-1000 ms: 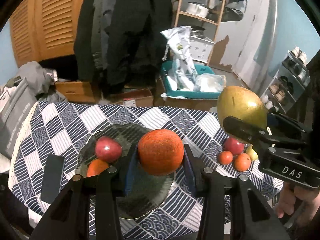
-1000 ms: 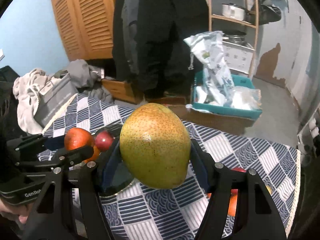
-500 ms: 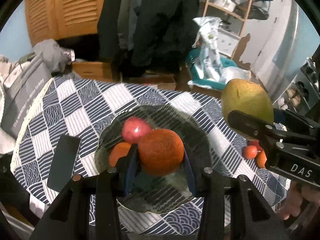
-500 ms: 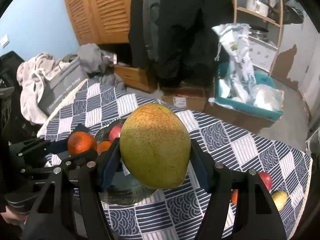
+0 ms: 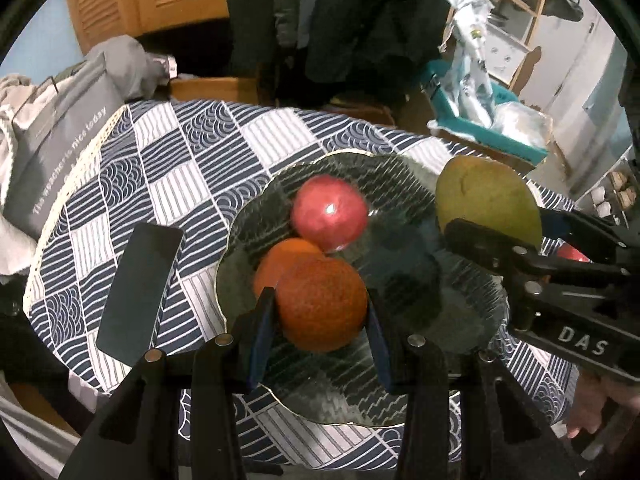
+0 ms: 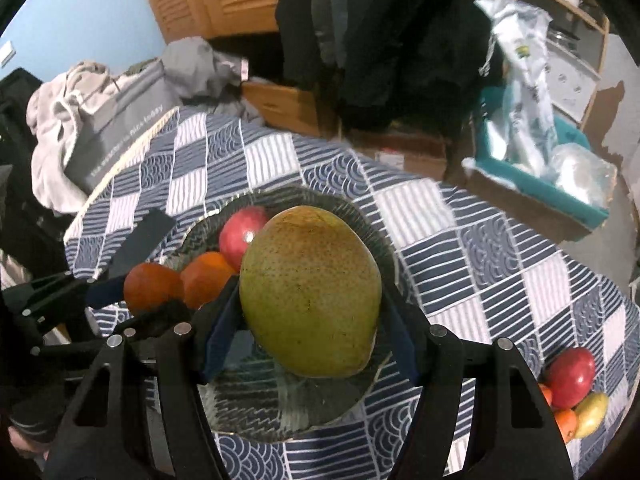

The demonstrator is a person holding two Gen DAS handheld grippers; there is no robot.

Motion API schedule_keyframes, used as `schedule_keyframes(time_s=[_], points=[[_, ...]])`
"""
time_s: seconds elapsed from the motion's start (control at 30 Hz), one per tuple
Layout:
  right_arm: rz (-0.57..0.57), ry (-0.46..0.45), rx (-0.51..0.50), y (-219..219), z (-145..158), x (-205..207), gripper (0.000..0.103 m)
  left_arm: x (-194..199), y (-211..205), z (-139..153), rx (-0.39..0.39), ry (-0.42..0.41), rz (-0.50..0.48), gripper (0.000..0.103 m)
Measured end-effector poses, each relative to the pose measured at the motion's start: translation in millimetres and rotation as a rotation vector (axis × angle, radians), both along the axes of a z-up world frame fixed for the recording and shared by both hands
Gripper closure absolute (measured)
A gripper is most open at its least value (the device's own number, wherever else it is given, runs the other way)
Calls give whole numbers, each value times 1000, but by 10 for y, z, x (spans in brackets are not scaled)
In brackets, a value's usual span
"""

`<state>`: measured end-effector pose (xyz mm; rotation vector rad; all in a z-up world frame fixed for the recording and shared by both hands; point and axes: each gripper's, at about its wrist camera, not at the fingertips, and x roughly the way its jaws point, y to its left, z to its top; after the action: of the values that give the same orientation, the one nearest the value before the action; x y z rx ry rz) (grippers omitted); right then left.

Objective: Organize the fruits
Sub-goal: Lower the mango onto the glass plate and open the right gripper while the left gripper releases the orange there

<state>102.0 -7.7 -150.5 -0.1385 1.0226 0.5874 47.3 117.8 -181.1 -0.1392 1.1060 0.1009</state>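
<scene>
My left gripper is shut on an orange and holds it just above the dark glass plate. A red apple and a second orange lie on the plate. My right gripper is shut on a green-yellow mango over the plate's right half; the mango also shows in the left wrist view. The left gripper's orange shows at the left of the right wrist view.
A black phone lies left of the plate on the checked blue tablecloth. Several loose fruits, among them a red apple, sit near the table's right edge. A grey bag is off the left edge, a teal bin on the floor behind.
Both grippers have moved forward and down over the plate with their fruits. The plate and its apple and orange now look much closer and larger.
</scene>
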Motion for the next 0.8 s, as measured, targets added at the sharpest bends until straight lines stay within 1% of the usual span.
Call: schedule_keyframes(time_s=[0.3, 0.5, 0.63, 0.8], points=[[21, 82, -45, 92, -388, 104, 36, 39, 77, -273, 15, 56, 25, 59], [41, 104, -67, 167, -506, 113, 36, 38, 93, -293, -1, 56, 29, 58], [48, 117, -80, 190, -566, 115, 36, 38, 117, -357, -26, 87, 37, 58], [43, 138, -85, 187, -624, 133, 36, 40, 134, -372, -6, 85, 45, 57]])
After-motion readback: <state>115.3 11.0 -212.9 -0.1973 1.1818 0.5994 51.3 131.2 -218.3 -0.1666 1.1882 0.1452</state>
